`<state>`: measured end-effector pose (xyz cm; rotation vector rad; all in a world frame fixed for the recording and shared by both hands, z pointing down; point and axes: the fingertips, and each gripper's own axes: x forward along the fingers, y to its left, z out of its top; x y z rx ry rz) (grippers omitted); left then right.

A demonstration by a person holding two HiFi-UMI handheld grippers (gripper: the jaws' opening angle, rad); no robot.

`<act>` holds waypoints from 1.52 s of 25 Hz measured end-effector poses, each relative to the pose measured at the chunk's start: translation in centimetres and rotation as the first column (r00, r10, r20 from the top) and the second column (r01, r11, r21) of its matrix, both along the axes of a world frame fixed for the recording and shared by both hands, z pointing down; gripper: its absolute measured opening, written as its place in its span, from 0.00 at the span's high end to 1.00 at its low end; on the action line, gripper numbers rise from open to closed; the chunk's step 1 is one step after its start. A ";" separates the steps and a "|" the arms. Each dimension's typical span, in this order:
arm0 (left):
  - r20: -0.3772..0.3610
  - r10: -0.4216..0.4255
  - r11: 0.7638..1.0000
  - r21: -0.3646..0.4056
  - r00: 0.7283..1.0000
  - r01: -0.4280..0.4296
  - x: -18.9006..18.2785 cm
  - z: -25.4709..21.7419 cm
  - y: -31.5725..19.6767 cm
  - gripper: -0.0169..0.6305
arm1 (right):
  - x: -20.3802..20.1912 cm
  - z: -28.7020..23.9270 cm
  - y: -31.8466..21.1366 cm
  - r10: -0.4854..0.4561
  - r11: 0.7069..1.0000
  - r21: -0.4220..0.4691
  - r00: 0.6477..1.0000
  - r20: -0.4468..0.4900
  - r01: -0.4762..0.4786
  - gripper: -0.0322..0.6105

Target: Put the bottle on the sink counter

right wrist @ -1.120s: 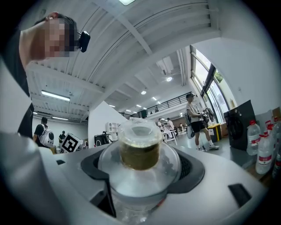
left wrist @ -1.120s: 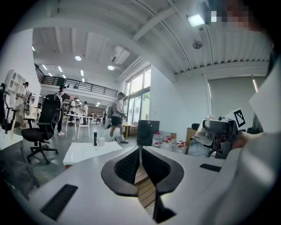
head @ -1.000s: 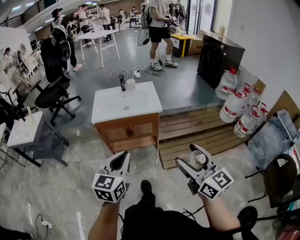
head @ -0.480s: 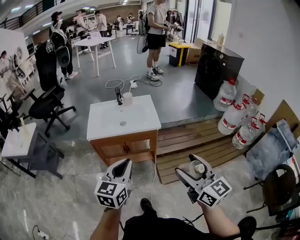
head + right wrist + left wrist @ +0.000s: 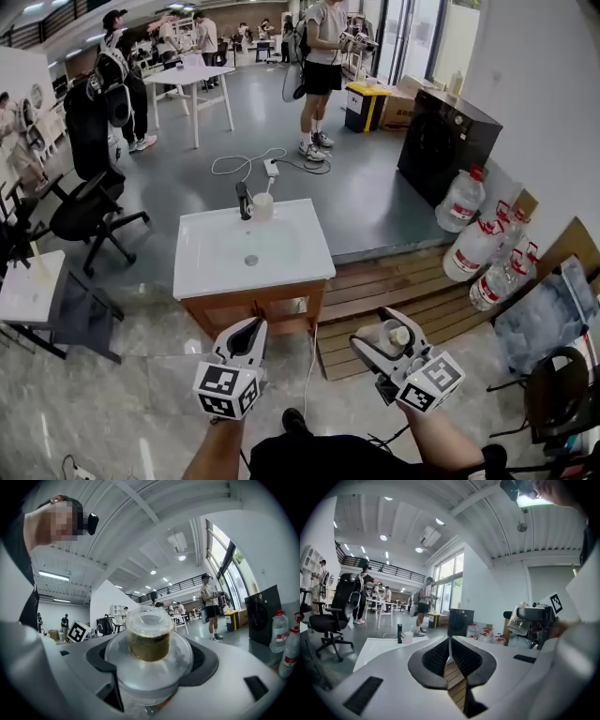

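Observation:
A clear plastic bottle with a pale cap lies between the jaws of my right gripper, which is shut on it; in the right gripper view the bottle fills the middle, cap toward the camera. My left gripper is shut with nothing in it, its black pads touching. Ahead stands the white sink counter on a wooden cabinet, with a black tap and a white cup at its far edge. Both grippers hang in the air short of the cabinet's front.
A wooden pallet platform lies right of the cabinet, with several large water jugs and a black cabinet beyond. Office chairs and a small table stand at left. A cable crosses the floor; people stand further back.
The sink counter has come nearer and now sits more central below me. Both grippers keep their hold and pose; the bottle stays clamped in the right one.

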<state>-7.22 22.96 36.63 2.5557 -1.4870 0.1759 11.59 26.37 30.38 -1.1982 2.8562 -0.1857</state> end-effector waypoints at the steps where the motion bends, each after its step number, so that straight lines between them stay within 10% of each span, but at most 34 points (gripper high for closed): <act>1: -0.003 -0.007 1.000 0.001 1.000 0.007 -0.6 0.0 -0.8 0.94 | -0.6 -0.2 -1.0 -0.006 1.000 0.000 1.000 -0.002 0.006 0.40; 22: -0.011 -0.092 0.994 -0.053 0.996 0.091 -3.9 1.9 -9.5 0.94 | -4.9 1.1 -12.7 -0.120 0.992 -0.032 0.993 0.008 0.120 0.40; 38: -0.011 -0.213 0.975 -0.067 0.977 0.212 11.2 1.8 -18.8 0.94 | 7.6 2.3 -24.7 -0.275 0.961 0.008 0.961 -0.010 0.275 0.40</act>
